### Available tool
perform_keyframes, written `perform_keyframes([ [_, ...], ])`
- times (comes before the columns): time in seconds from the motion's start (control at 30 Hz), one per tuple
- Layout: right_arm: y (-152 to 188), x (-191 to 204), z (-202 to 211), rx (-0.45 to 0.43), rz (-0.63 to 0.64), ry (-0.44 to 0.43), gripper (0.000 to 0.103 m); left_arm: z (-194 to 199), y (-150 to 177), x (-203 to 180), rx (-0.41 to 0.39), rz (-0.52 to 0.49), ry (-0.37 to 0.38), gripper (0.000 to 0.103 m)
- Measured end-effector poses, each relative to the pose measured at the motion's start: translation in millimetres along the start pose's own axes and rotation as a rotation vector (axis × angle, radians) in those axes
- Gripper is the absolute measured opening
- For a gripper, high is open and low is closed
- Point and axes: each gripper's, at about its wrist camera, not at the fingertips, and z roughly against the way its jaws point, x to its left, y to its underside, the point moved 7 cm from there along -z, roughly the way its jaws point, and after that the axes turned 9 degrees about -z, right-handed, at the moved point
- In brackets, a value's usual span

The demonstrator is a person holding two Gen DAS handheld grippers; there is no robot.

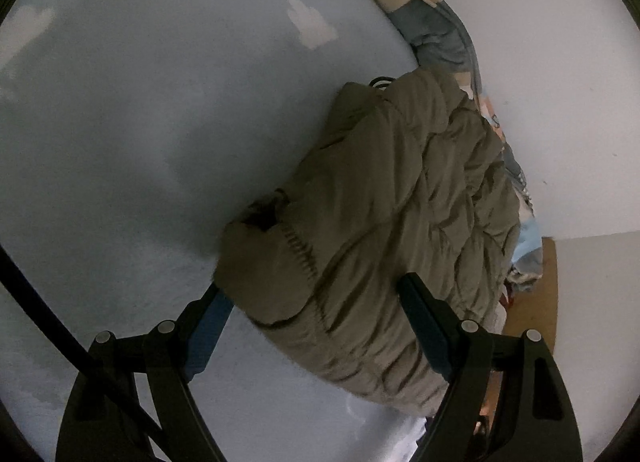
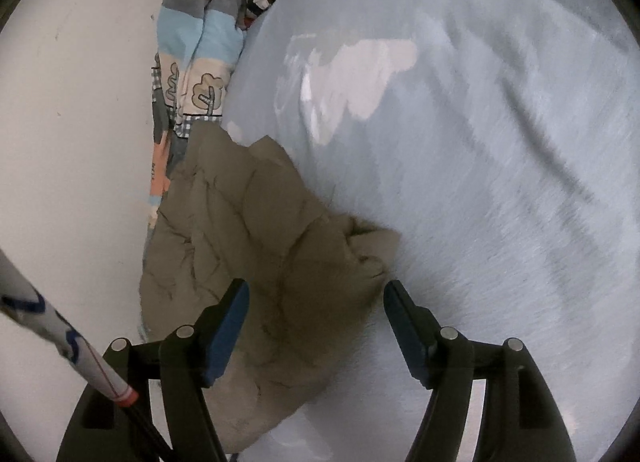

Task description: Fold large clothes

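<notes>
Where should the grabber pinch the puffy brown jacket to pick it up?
Probably the furry edge of the jacket, where it sticks out onto the bed. It is the thin, loose part, so fingers can close on it; the puffy middle is too thick. The right gripper is open and nearest, so it could come in from the open bed side, not the wall side.

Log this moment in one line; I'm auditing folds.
jacket folded on bed | left tool open | right tool open | quilt by wall
</notes>
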Motion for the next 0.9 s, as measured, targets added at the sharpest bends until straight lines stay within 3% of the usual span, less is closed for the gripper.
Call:
perform_keyframes([
  [0.13, 2.7, 0.3, -13.5, -0.029, -0.039, -0.021, 0.080, -7.7, 1.1, -0.4, -0.054, 0.010, -0.020, 0.084],
  [0.3, 5.1, -1.5, -38.8, -0.007, -0.029, 0.011, 0.080, -14.2, -2.7, -14.9, -0.098, -0.064, -0.066, 0.083],
  [0.33, 5.7, -1.2, -41.6, -0.008, -0.012, 0.026, 0.078, -13.2, -3.7, -18.6, -0.108, -0.100, -0.095, 0.079],
  [0.4, 5.2, 1.8, -43.4, -0.018, 0.024, 0.046, 0.061, -10.5, -3.1, -31.9, -0.131, -0.225, -0.194, 0.071],
  [0.47, 7.2, 12.0, -38.8, -0.037, 0.121, 0.092, 0.046, -8.3, -1.2, -49.6, -0.168, -0.357, -0.292, 0.066],
  [0.57, 19.0, 33.6, -31.4, -0.091, 0.322, 0.190, 0.040, -1.4, 3.1, -73.4, -0.226, -0.498, -0.376, 0.060],
  [0.73, 47.4, 67.6, -20.2, -0.212, 0.654, 0.320, 0.033, 14.6, 6.9, -94.2, -0.281, -0.601, -0.386, 0.051],
  [0.9, 80.2, 96.4, -1.5, -0.310, 0.897, 0.346, 0.030, 40.3, 14.7, -103.6, -0.323, -0.667, -0.387, 0.048],
])
